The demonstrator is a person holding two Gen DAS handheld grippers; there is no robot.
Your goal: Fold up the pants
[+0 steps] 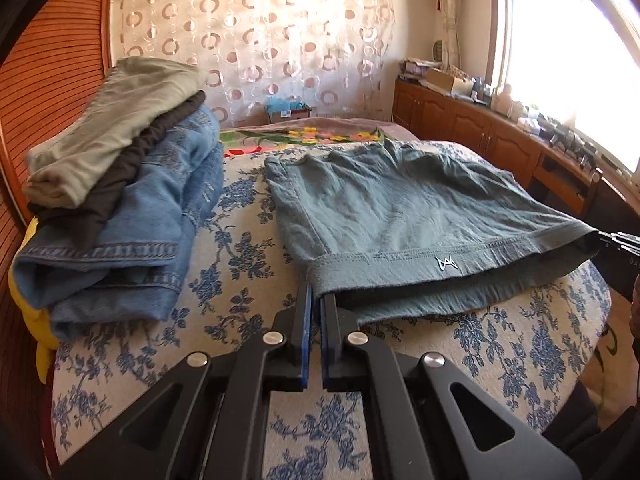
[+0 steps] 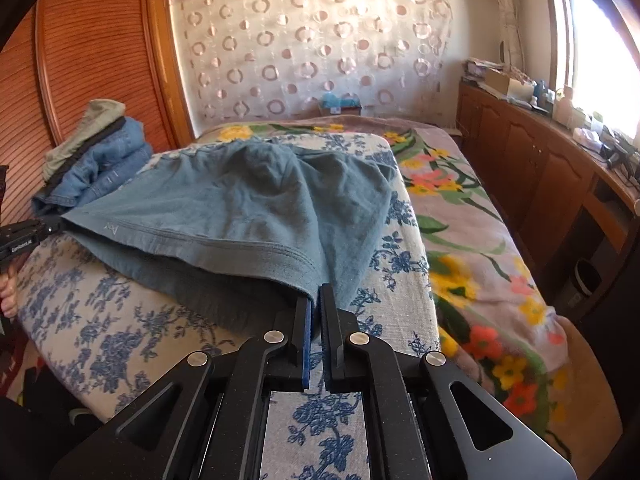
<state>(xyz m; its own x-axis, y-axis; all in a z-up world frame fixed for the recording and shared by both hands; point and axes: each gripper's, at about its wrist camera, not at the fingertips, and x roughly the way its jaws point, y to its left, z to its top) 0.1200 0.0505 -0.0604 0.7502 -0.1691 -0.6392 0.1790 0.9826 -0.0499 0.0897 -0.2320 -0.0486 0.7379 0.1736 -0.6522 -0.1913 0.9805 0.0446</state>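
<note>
Teal-grey pants (image 1: 400,208) lie wrinkled, hem corners pinched in both grippers' jaws.

Black grippers (image 1: 316,300), blue pads, silver screws.

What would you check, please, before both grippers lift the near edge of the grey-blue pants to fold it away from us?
1. Left gripper shut on the left corner of the pants hem: ok.
2. Right gripper shut on the right corner of the same hem: ok.
3. Both layers caught in each grip: cannot tell; a lower layer sags beneath the hem.
4. Hem between the grippers stretched fairly straight: ok.
5. Far half of the pants lying flat: not ok, it is bunched and wrinkled.
6. Stack of folded clothes apart from the pants, out of the fold's way: ok.
</note>
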